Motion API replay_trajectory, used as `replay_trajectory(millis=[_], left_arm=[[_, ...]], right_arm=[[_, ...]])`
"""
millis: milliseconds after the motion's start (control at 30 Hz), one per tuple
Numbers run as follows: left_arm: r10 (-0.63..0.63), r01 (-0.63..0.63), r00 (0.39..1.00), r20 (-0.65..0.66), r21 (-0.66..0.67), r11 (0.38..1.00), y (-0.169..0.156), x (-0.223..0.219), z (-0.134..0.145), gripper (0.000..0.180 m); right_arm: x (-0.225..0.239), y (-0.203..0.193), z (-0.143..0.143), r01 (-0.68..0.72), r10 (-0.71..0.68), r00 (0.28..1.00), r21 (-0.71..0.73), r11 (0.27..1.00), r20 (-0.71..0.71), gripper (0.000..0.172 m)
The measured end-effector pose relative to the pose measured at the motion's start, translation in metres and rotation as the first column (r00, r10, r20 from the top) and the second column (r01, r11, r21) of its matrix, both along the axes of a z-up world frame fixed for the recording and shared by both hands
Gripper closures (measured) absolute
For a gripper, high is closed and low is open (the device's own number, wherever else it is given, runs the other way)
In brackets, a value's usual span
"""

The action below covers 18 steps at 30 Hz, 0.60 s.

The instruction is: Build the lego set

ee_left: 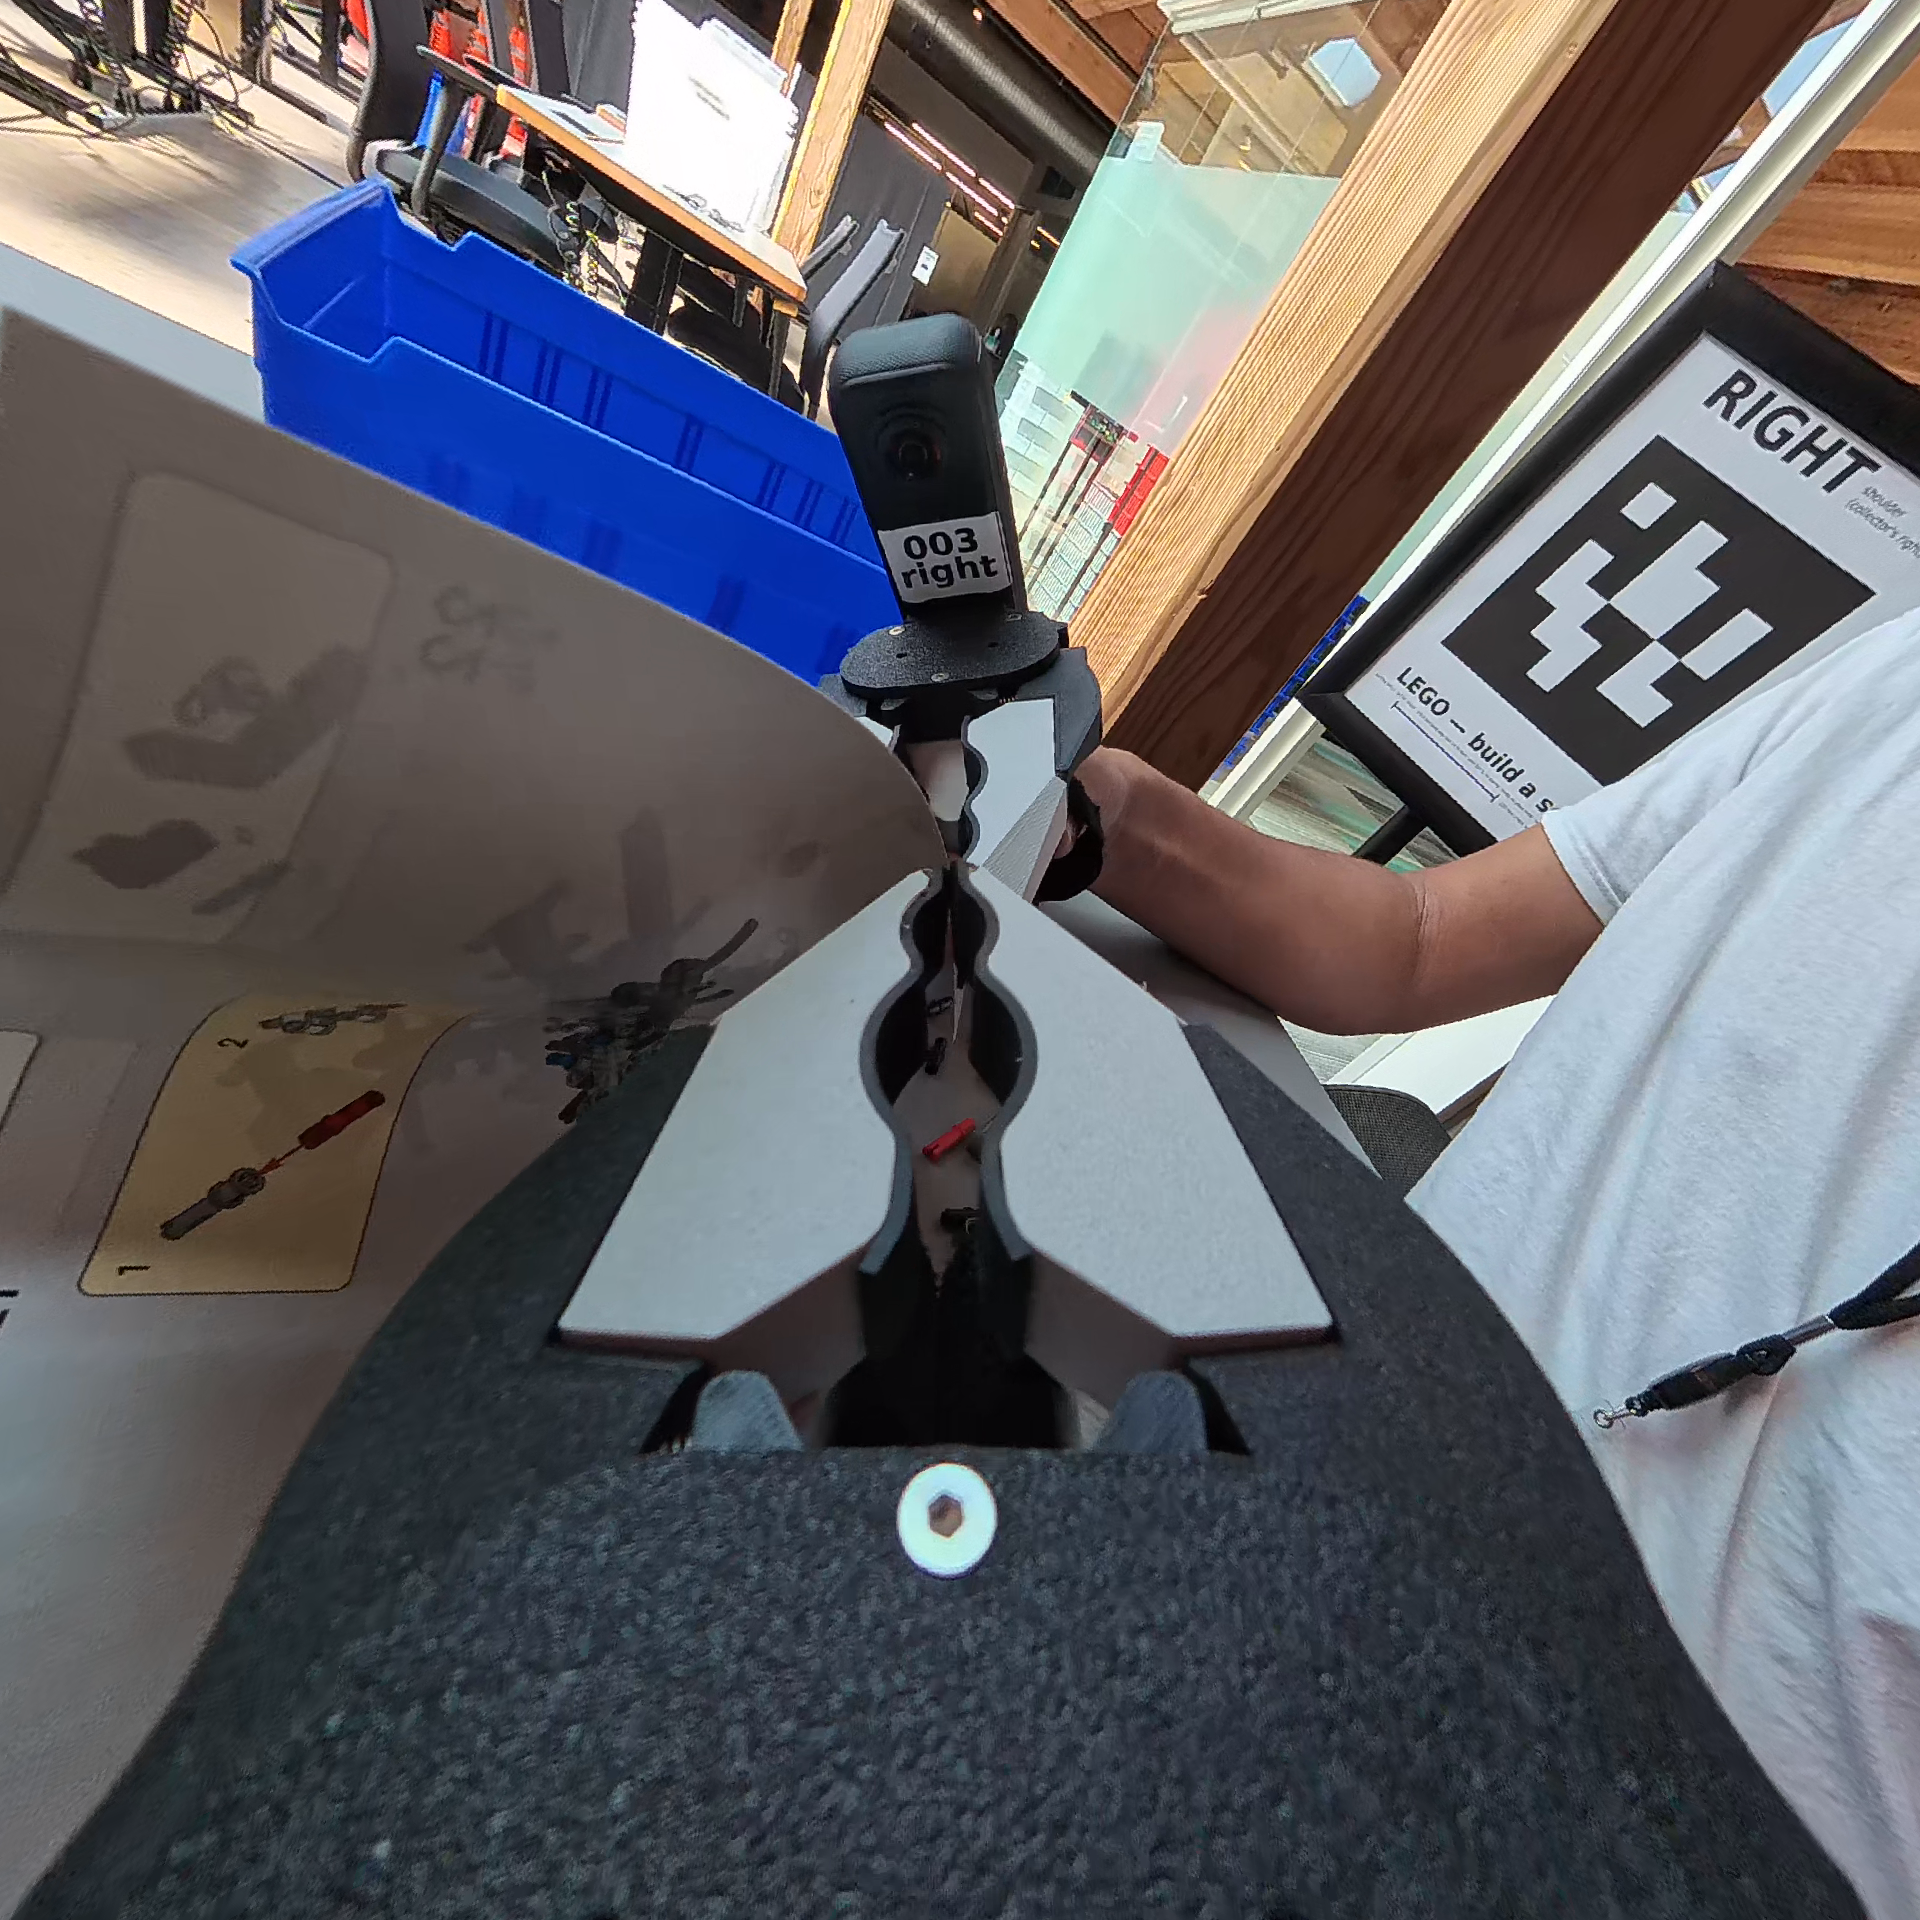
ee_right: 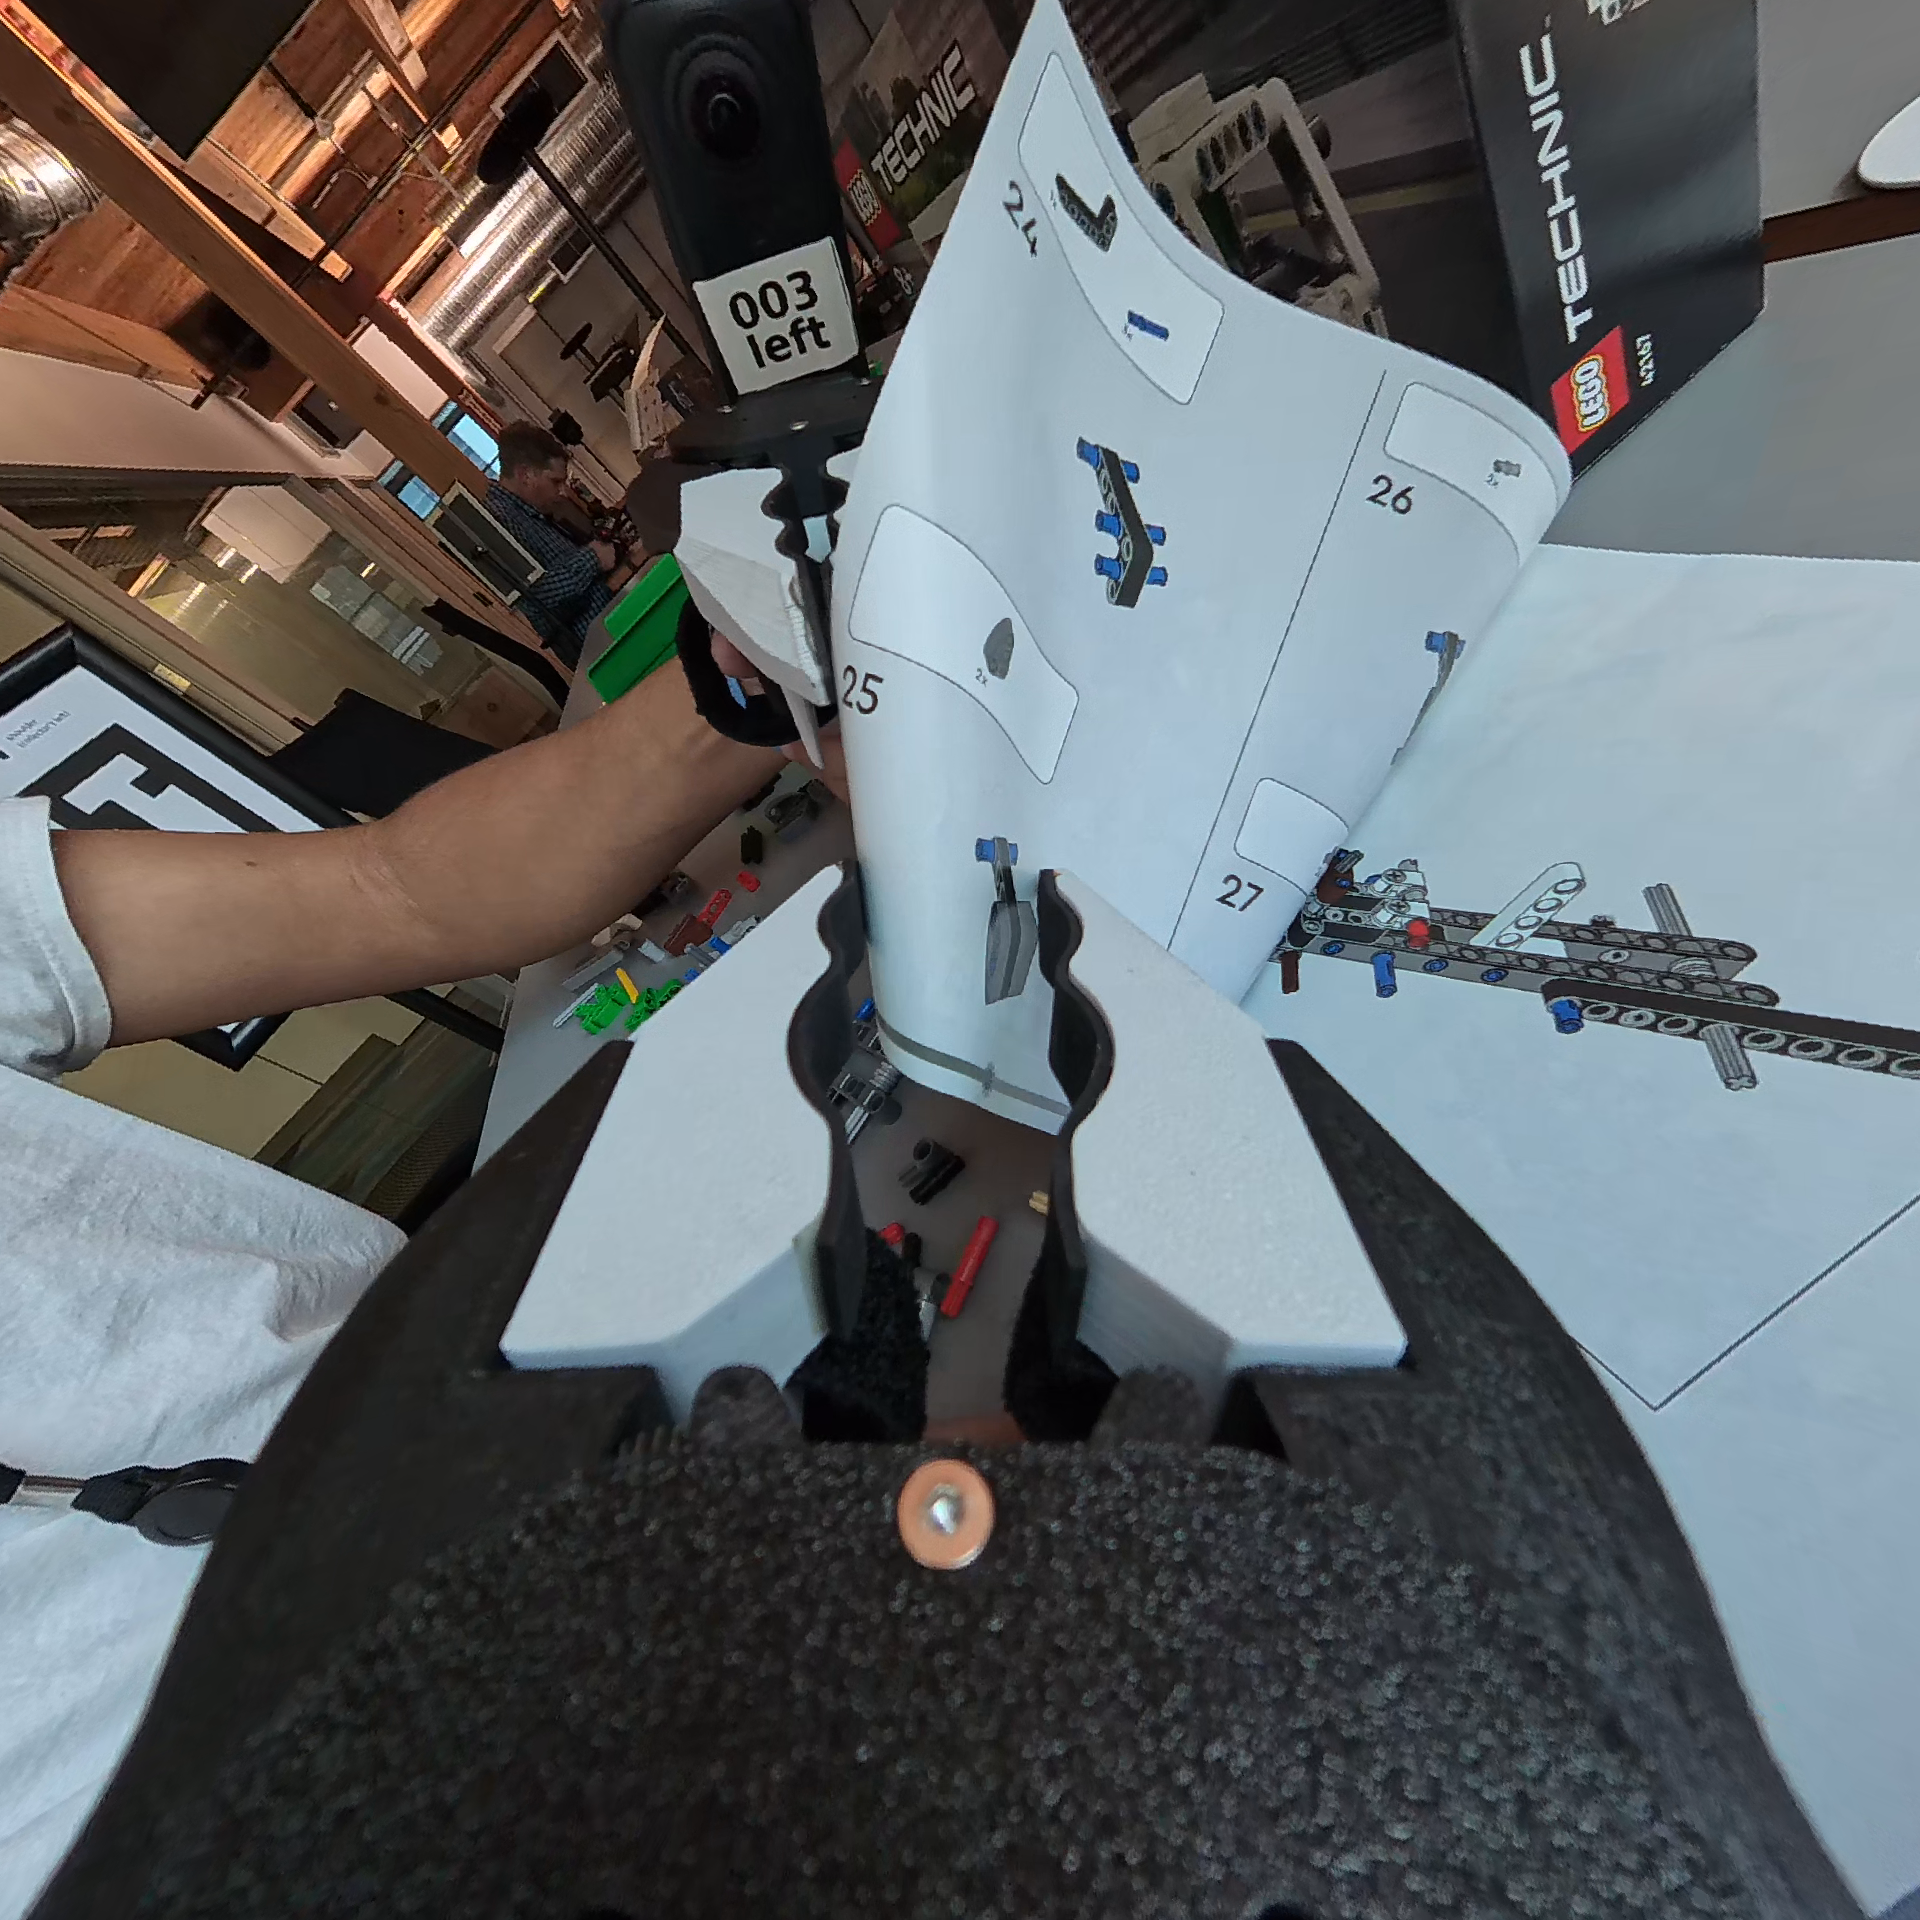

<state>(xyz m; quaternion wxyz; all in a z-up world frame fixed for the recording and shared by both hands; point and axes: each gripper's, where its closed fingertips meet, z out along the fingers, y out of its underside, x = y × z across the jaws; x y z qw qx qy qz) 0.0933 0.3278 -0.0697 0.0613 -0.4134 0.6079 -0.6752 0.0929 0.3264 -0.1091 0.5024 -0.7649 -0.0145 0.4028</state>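
My left gripper (ee_left: 951,883) is shut on the edge of a lifted page (ee_left: 468,727) of a building-instruction booklet; the page curls up and away to its left. In the right wrist view the left gripper (ee_right: 816,613) pinches the page (ee_right: 1039,520) at its left edge. My right gripper (ee_right: 951,894) is open, and the lower part of the same page stands between its fingers without the pads pressing on it. It also shows in the left wrist view (ee_left: 961,821), just beyond my left fingertips. The rest of the booklet (ee_right: 1558,1143) lies open and flat on the table.
Small loose building pieces (ee_right: 623,997) and a red pin (ee_right: 971,1262) lie on the grey table beside the booklet. A black toy box (ee_right: 1600,208) stands behind it. A blue bin (ee_left: 540,416) and a framed marker sign (ee_left: 1662,582) stand at the table's far side. A person's forearm (ee_left: 1351,914) reaches in. Only a small space, under 4 cm, lies between the two pairs of fingers.
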Motion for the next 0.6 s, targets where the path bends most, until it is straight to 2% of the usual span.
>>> replay_trajectory(millis=[300, 467, 600], left_arm=[[-0.006, 0.006, 1.0, -0.006, -0.006, 1.0, 0.001, 0.002, 0.0, 0.18], [0.019, -0.019, 0.999, -0.027, 0.005, 1.0, 0.003, 0.009, -0.004, 0.18], [0.058, -0.057, 0.997, -0.051, 0.01, 0.998, 0.013, 0.006, -0.006, 0.18]], right_arm=[[0.009, -0.003, 0.011, 0.032, -0.032, 0.999, 0.039, 0.999, 0.0, 0.126], [0.012, -0.003, 0.012, 0.042, -0.042, 0.999, 0.039, 0.998, 0.003, 0.126], [0.018, -0.002, 0.018, 0.104, -0.109, 0.991, 0.059, 0.993, 0.073, 0.112]])
